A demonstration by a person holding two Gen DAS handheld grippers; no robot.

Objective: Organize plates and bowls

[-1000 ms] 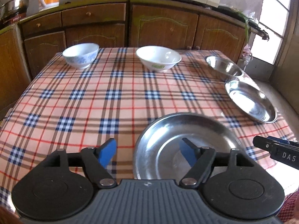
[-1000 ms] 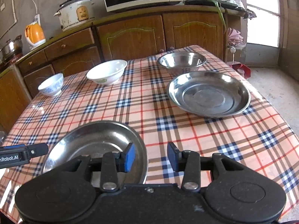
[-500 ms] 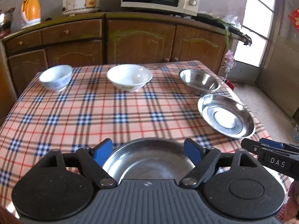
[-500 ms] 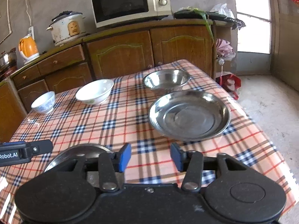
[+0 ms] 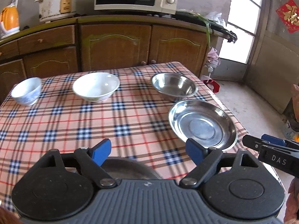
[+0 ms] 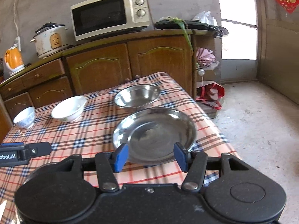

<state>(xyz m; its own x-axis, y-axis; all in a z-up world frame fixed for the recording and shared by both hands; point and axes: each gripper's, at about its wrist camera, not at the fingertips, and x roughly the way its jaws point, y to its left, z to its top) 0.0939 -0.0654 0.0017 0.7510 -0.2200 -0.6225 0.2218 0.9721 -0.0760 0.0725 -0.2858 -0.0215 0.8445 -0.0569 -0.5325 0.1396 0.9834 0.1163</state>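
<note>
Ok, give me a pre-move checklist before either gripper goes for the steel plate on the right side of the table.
1. Right gripper empty: ok, jaws open and just been opening, nothing between them.
2. Left gripper empty: ok, jaws wide, just been opening, nothing gripped.
3. Steel plate free to lift: ok, nothing lies in it.
4. Gap to steel bowl behind it: cannot tell, rims look close.
5. Near steel plate set down: cannot tell, mostly hidden under the left gripper.
6. White bowl and blue-patterned bowl out of the way: ok, far side of table.
</note>
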